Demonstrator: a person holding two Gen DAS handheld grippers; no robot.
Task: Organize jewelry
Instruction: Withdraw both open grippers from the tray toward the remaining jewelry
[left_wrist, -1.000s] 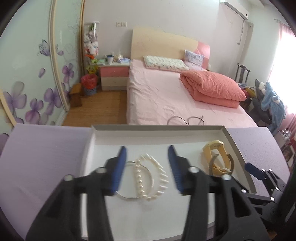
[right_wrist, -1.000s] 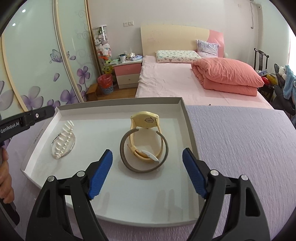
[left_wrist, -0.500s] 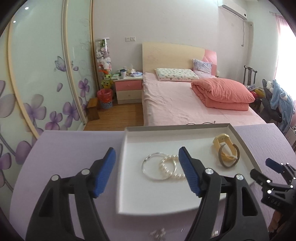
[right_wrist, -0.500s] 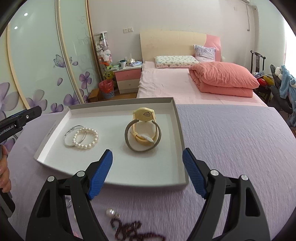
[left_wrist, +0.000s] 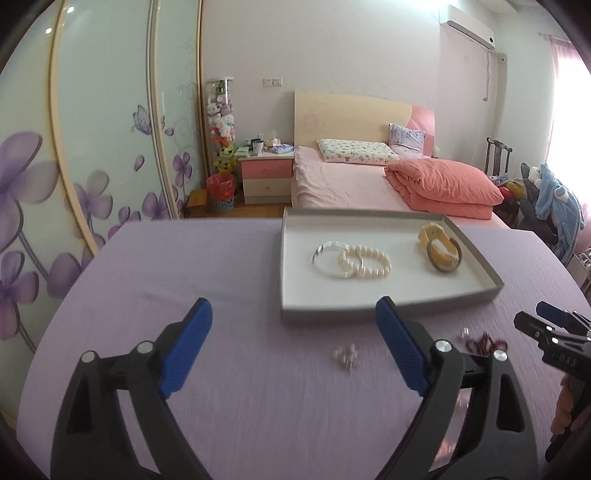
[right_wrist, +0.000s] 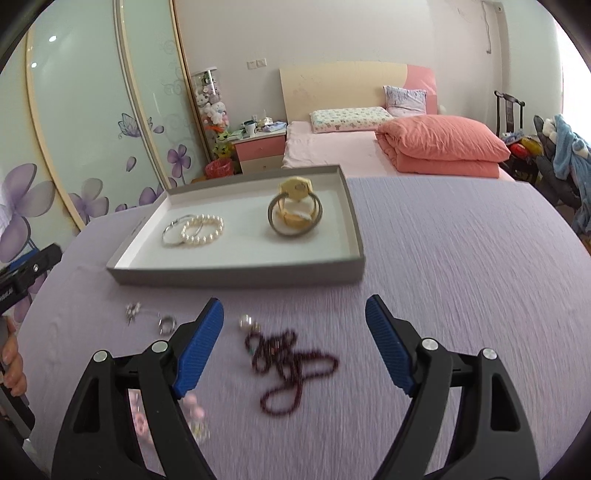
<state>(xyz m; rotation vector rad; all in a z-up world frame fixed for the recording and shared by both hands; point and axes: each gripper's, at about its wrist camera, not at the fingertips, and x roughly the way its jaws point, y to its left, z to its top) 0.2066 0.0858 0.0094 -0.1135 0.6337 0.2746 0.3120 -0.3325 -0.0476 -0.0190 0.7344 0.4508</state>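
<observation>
My right tool (right_wrist: 293, 334) gapes wide, holding nothing; the dark red bead string (right_wrist: 290, 365) lies at 6 o'clock just beneath it, running 11-to-5, far from my equally wide left tool (left_wrist: 293, 341).

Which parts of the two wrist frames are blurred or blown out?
Left wrist view: the window at upper right is blown out; the small pale beads on the purple cloth are smeared, while the tray stays fairly sharp. Right wrist view: the dark red bead necklace and the cloth around it show motion blur. Both views: strong fisheye bending at the edges.
</observation>
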